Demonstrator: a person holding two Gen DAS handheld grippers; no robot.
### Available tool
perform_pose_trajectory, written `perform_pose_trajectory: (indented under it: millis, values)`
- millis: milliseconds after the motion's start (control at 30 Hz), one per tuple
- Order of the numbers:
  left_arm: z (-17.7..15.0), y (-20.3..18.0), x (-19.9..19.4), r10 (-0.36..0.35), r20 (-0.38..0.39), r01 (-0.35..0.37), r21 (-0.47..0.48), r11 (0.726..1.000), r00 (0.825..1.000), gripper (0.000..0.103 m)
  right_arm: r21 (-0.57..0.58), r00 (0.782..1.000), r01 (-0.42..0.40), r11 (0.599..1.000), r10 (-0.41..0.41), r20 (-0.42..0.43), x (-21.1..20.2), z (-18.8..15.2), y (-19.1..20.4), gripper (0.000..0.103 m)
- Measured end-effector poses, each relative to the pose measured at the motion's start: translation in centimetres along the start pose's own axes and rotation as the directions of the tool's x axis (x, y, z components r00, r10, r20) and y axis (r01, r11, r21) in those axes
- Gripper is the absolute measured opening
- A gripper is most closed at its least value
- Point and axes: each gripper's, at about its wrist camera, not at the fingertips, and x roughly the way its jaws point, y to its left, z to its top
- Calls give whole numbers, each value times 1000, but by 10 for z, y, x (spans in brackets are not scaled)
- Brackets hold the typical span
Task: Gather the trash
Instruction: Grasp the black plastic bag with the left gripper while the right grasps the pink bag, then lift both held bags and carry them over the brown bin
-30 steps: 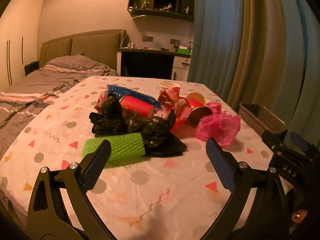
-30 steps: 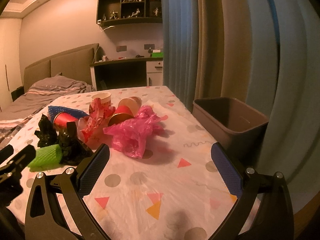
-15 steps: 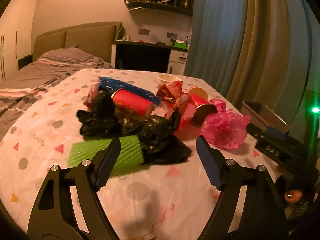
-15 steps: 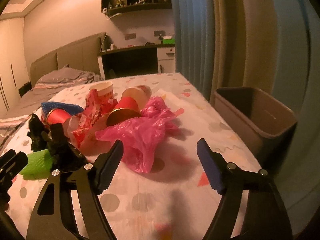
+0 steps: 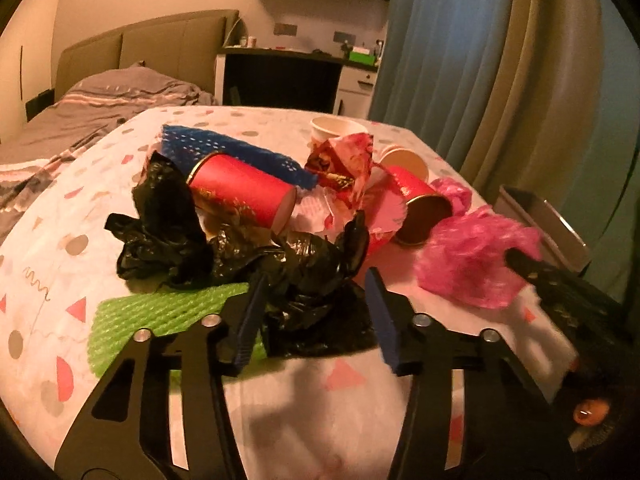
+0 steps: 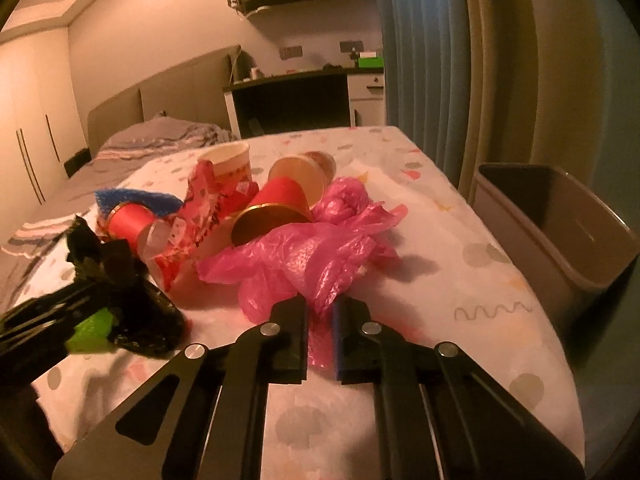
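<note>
The trash sits in a heap mid-surface, on a cloth w/ dots & triangles. Crinkly pink plastic bag is on the heap's right side, nearest the bin. The right gripper comes in low, angled down at it, and its jaws have just been closing: they're now pinched tight on the bag's near edge, thin film bunched between the blue pads. The left gripper is tilted down too, over the crumpled black plastic bag at the front left of the pile. Its jaws have been closing as well but stand about half open, bag sitting between them; can't tell if the pads actually press it yet. Next to that: green foam mesh sleeve, ribbed & flat. Behind, a red paper cup on its side, a blue mesh sleeve, and a crumpled red wrapper. Grey plastic bin, rectangular, stands open off the surface's right edge.
</note>
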Motion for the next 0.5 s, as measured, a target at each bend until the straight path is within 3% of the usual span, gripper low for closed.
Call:
perform_pose_trajectory:
  millis: [133, 333, 500]
  values:
    - [1, 1, 12, -11, -38, 11, -15, 1000, 999, 31, 10, 1000, -9, 1000, 8, 29, -20, -3, -9, 9]
    - [-1, -1, 18, -40, -51, 39, -25, 999, 998, 0, 14, 998, -17, 1000, 16, 58, -46, -8, -18, 10]
    - [0, -6, 1, -48, 7, 48, -10, 999, 999, 0, 20, 997, -21, 1000, 19, 74, -59, -10, -20, 10]
